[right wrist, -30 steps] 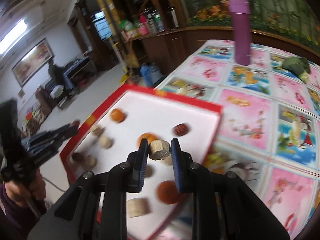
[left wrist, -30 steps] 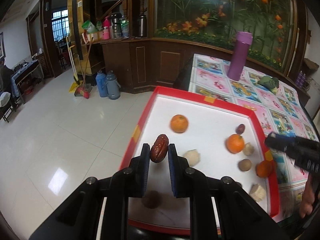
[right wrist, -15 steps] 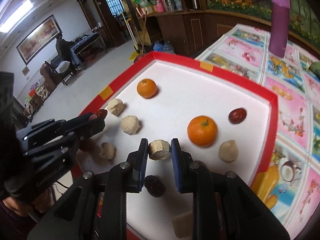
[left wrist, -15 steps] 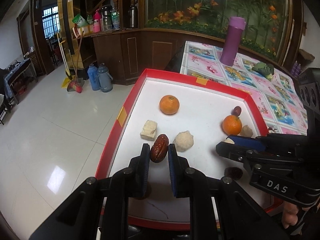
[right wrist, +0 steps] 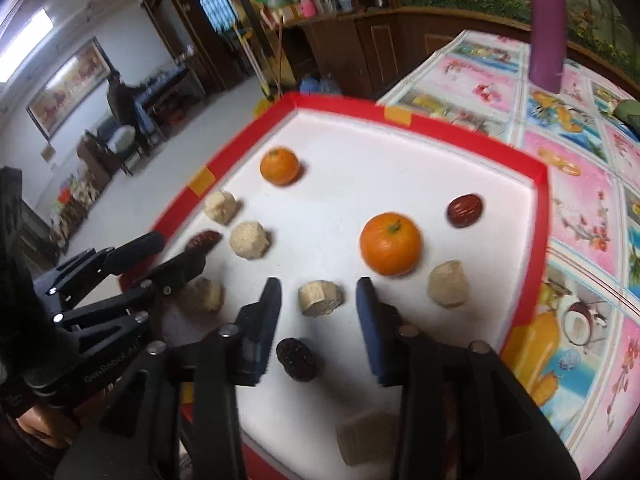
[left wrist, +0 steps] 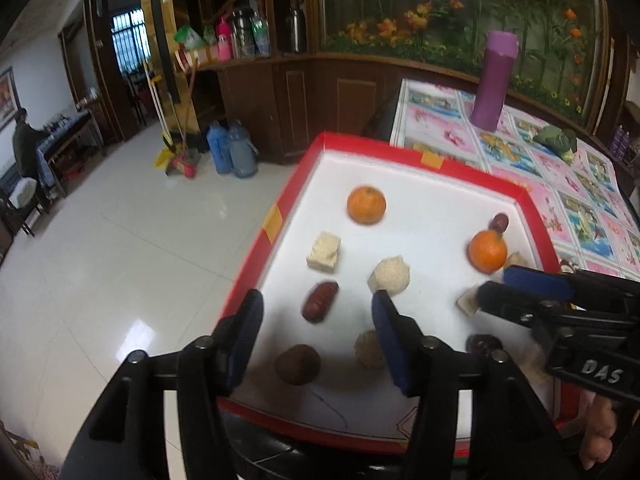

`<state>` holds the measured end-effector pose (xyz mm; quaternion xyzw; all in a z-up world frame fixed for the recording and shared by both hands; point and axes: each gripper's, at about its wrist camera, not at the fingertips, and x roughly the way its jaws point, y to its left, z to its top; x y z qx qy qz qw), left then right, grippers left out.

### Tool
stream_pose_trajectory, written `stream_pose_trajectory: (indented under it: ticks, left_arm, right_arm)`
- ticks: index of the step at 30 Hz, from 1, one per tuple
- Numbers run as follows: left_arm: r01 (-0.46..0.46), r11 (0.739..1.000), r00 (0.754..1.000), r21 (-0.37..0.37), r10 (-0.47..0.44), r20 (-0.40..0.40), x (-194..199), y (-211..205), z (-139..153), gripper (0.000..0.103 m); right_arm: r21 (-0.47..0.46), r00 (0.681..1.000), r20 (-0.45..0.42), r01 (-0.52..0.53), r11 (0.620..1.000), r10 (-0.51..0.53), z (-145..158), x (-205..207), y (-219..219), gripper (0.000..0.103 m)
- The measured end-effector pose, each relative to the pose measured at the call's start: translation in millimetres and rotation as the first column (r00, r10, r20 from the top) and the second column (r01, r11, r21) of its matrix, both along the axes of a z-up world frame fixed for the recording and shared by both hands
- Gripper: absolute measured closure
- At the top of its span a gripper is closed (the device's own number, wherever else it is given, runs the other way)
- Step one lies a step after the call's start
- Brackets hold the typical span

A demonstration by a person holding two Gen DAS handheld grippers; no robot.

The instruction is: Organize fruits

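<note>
Both grippers, clamped on fruit half a second ago, now stand with fingers apart: left gripper has released the red date, right gripper the pale chunk; each lies between its fingers on the tray. Oranges remain scattered ahead; sorting looks unfinished.

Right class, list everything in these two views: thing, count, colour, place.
tray: one, red rim, white floor, on the tablecloth
oranges: two, orange, far half of tray
dates: three, red-brown to dark, scattered in tray
brown round fruit: one, near edge of tray
beige pieces: at least six, spread over tray
flask: one, purple, upright on tablecloth
green vegetable: one, on tablecloth
tablecloth: one, pink patterned, beyond tray
left gripper: black, blue pads, open over a date
right gripper: black, blue pads, open around a beige piece
</note>
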<state>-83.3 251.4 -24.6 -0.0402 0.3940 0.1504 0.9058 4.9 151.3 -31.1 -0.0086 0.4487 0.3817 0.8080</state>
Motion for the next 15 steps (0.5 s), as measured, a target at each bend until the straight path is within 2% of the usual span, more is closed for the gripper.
stream_pose_trajectory:
  ticks: [2, 4, 6, 11, 13, 15]
  left_arm:
    - [-0.017, 1.0, 0.999, 0.025, 0.016, 0.029, -5.2, -4.5, 11.6, 0.035]
    - [-0.045, 0.997, 0.997, 0.058, 0.042, 0.058, -9.9, -9.1, 22.2, 0.022]
    - [-0.08, 0.991, 0.994, 0.103, 0.071, 0.086, -15.1, -15.5, 32.9, 0.021]
    - [-0.123, 0.975, 0.987, 0.184, 0.101, 0.123, -24.6, -34.3, 51.5, 0.02]
    - [-0.138, 0.965, 0.984, 0.223, 0.107, 0.144, -31.8, -45.1, 59.0, 0.013]
    - [-0.139, 0.963, 0.98, 0.229, 0.101, 0.17, -38.7, -52.4, 67.7, 0.011]
  right_arm:
    - [0.037, 1.0, 0.028, 0.012, 0.999, -0.013, 10.0, -4.5, -14.0, 0.059]
    - [0.056, 0.997, 0.073, 0.031, 0.998, -0.035, 20.9, -10.4, -30.3, 0.058]
    - [0.056, 0.99, 0.119, 0.068, 0.996, -0.074, 30.9, -15.9, -46.6, 0.055]
    - [0.079, 0.959, 0.219, 0.165, 0.983, -0.178, 58.6, -30.6, -87.4, 0.036]
    - [0.113, 0.949, 0.235, 0.187, 0.976, -0.21, 69.2, -37.2, -101.5, 0.03]
    - [0.135, 0.942, 0.249, 0.197, 0.971, -0.226, 78.0, -45.9, -110.5, 0.024]
